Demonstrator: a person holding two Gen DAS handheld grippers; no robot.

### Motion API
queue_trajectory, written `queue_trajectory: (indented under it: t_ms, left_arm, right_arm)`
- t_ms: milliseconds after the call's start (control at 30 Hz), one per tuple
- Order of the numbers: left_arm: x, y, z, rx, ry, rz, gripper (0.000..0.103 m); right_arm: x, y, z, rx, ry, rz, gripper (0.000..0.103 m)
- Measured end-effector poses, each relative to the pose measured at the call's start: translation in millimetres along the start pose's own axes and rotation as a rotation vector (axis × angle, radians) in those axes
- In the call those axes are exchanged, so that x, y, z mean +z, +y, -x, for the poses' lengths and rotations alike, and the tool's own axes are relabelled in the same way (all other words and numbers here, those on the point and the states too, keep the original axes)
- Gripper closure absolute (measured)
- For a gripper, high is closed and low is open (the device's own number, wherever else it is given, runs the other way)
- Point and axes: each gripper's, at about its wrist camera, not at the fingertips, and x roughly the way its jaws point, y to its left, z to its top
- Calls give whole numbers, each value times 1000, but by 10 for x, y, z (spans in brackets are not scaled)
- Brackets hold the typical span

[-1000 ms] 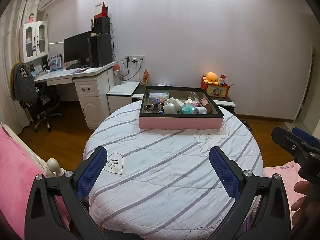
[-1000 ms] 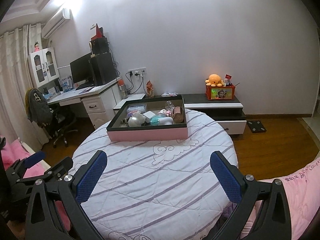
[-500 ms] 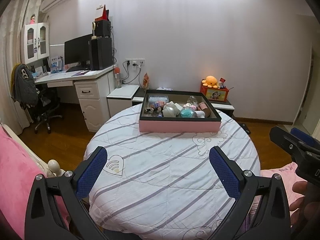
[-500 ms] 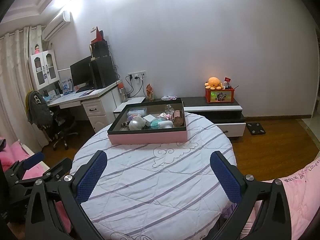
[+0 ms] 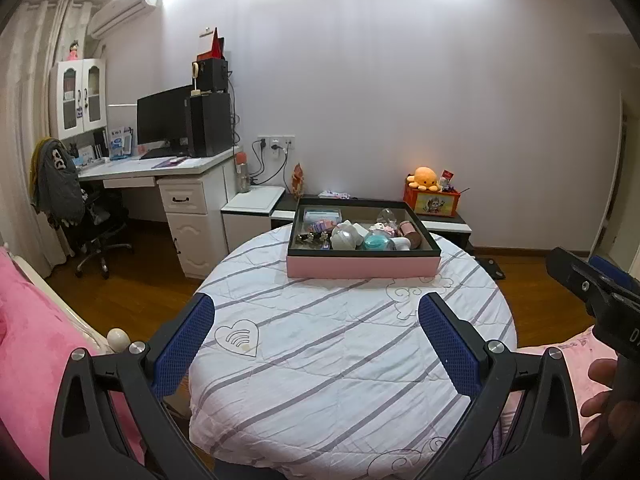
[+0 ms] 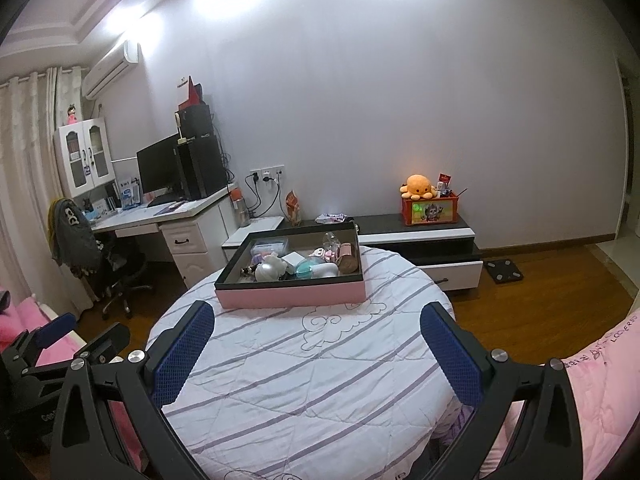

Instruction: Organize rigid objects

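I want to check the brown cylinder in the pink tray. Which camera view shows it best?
The right wrist view. There the brown cylinder lies near the right wall of the pink tray, seen along its full side. In the left wrist view the cylinder looks smaller, and a white object partly hides it.

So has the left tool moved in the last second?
Yes: the left tool has backed away and tilted upward; the pink tray looks smaller and lower.
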Motion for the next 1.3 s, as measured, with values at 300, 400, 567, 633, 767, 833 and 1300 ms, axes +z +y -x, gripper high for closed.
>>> queue_trajectory:
  t_ms: [300,400,567,633,767,833,1300]
  left_arm:
    - [-7,2,62,-3,-5,5,0]
    - [-6,6,64,-2,-7,3,0]
    - [4,4,95,2,-11,9,0]
    - [12,6,100,6,-13,12,0]
    - [25,32,108,9,-11,17,0]
    - [26,37,108,9,-10,17,0]
    - [-5,67,50,20,3,24,0]
  right_arm:
    - [-16,-16,57,-8,-3,-5,0]
    - [-14,-28,83,-10,-4,-8,0]
    - [-15,-33,86,-6,0,-6,0]
    - [-13,-36,101,-5,2,-1,0]
    - [4,-25,107,-5,3,4,0]
    - [-1,-22,105,-4,5,4,0]
    - [4,90,104,-9,9,32,0]
